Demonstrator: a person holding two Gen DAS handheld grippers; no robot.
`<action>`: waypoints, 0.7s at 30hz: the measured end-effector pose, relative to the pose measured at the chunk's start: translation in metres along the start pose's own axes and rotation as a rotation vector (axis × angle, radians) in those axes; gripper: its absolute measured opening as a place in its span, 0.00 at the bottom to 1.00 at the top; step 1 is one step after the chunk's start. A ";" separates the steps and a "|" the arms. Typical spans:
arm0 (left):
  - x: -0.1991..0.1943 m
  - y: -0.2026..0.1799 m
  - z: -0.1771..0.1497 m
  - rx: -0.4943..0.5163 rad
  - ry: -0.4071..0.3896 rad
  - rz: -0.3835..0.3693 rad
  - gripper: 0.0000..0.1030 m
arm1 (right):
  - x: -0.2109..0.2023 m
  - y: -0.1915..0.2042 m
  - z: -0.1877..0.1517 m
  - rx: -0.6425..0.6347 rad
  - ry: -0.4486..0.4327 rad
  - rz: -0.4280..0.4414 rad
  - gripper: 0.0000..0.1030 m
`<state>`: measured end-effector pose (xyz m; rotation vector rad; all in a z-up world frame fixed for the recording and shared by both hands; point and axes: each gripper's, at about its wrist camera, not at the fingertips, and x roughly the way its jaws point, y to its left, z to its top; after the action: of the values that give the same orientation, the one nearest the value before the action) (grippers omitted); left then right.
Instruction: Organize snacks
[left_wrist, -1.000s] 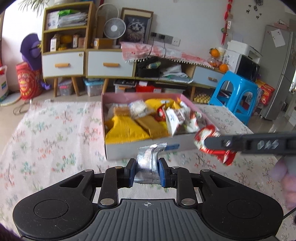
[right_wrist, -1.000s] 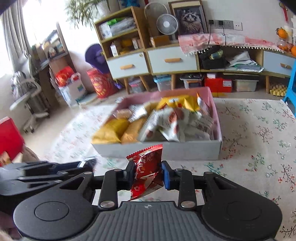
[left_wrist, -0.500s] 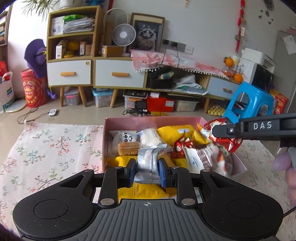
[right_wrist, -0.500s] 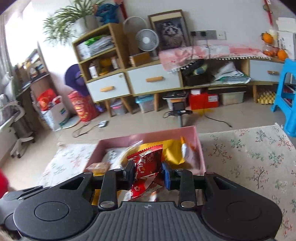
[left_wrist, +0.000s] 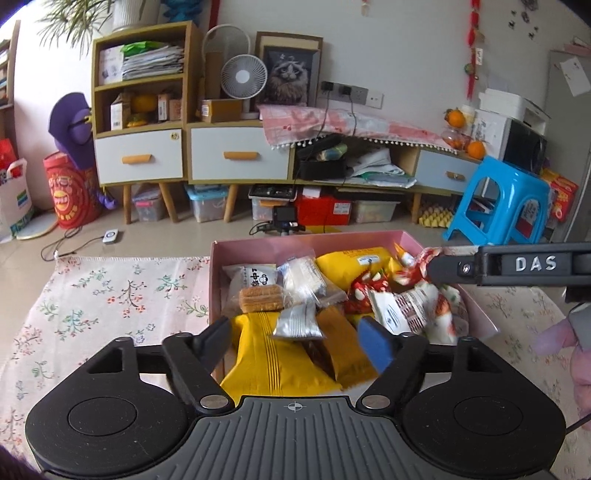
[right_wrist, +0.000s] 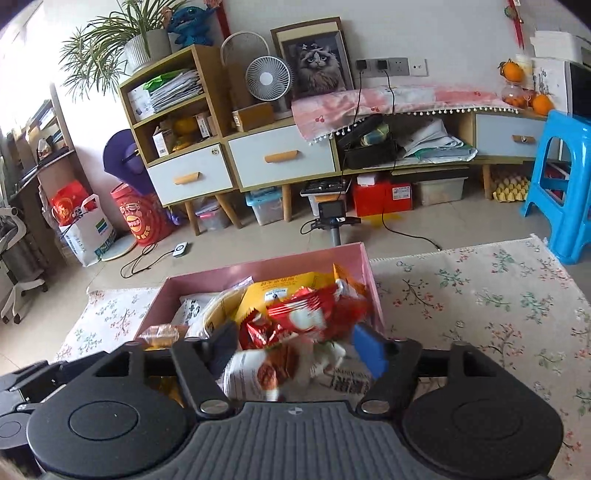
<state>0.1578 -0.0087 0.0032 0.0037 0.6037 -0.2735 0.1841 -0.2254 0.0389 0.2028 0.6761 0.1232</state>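
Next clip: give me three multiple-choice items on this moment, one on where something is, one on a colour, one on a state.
1. Where does the silver packet lie?
A. on the floor
B. in the box on other snacks
C. on the stool

2. What colour is the inside wall of the box?
A. pink
B. green
C. black

3. How does the left claw stand?
A. shut on the silver packet
B. open, holding nothing
C. shut on a yellow bag

Answers: 1 B, it rests atop the yellow bags in the box. 2 A, the far wall shows pink. 3 B, its fingers stand wide apart with the packet lying free between them.
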 end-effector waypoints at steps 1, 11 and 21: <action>-0.004 -0.001 -0.001 0.006 -0.001 -0.001 0.80 | -0.005 0.001 -0.002 -0.003 -0.009 0.002 0.71; -0.045 -0.002 -0.018 -0.001 0.025 0.013 0.93 | -0.048 0.002 -0.018 -0.046 -0.019 -0.044 0.85; -0.081 -0.005 -0.044 -0.010 0.124 0.091 0.95 | -0.087 0.020 -0.055 -0.121 0.046 -0.143 0.90</action>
<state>0.0679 0.0107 0.0125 0.0387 0.7258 -0.1827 0.0814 -0.2134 0.0545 0.0350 0.7242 0.0312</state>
